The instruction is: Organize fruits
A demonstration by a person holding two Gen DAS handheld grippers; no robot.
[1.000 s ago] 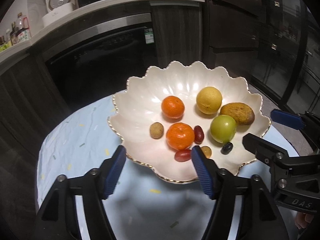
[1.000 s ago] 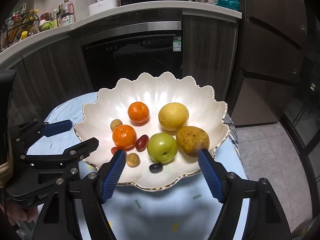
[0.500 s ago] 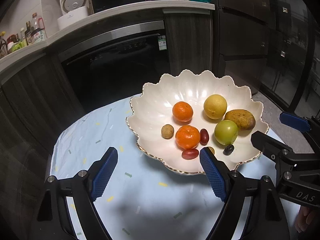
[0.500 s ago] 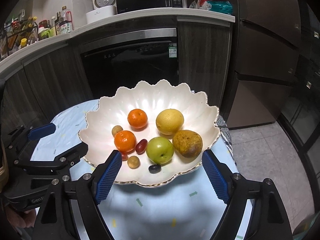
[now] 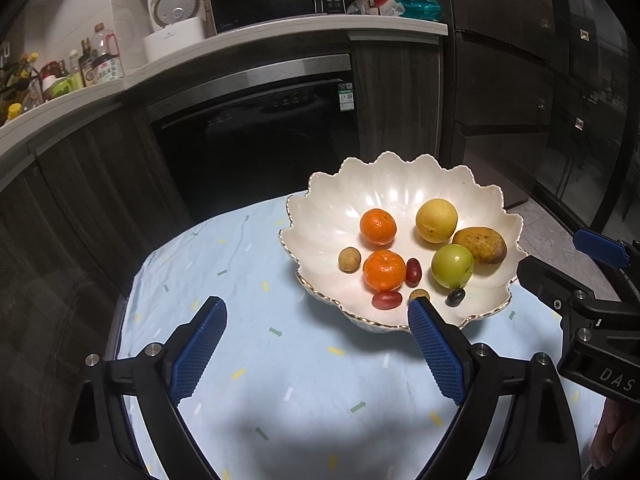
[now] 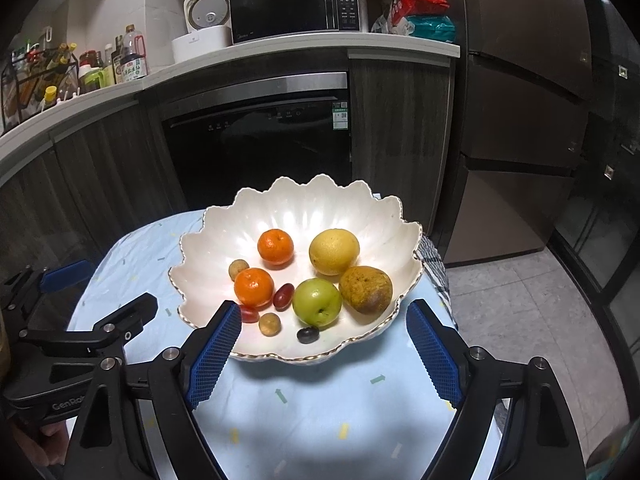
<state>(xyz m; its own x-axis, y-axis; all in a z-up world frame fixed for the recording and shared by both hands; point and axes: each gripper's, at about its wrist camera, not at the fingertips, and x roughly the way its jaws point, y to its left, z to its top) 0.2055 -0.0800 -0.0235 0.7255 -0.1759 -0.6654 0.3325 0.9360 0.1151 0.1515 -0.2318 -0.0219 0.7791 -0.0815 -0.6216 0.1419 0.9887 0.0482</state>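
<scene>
Both of your grippers are spread wide with nothing between the blue pads: your left gripper [image 5: 316, 312] hangs over the pale blue tablecloth [image 5: 256, 344], and your right gripper [image 6: 323, 322] sits low at the near rim of the scalloped white bowl [image 6: 304, 208]. From your right wrist, the bowl lies straight ahead between the jaws, with the left pad overlapping its near-left rim. Closest to that pad sit a red grape [image 6: 249, 313] and a small tan round fruit [image 6: 269, 324], with a dark grape [image 6: 308, 334] just beyond the gap's middle. Farther in come a green apple [image 6: 317, 302], a second red grape [image 6: 283, 297] touching a mandarin [image 6: 253, 287], and a brown pear [image 6: 365, 289] toward your right pad's side. At the back rest another mandarin [image 6: 275, 246], a yellow citrus [image 6: 334, 251] and a second small tan fruit [image 6: 239, 269]. From your left wrist, the bowl [image 5: 360, 196] sits ahead and to the right of the jaws, its near rim just past the right pad, which hides part of the nearest tan fruit. Your right gripper's black frame [image 5: 576, 304] shows off to that side. Beyond the table stand a dark dishwasher [image 6: 260, 140], and on the counter above it a microwave [image 6: 292, 8] and a white rice cooker [image 6: 204, 24].
</scene>
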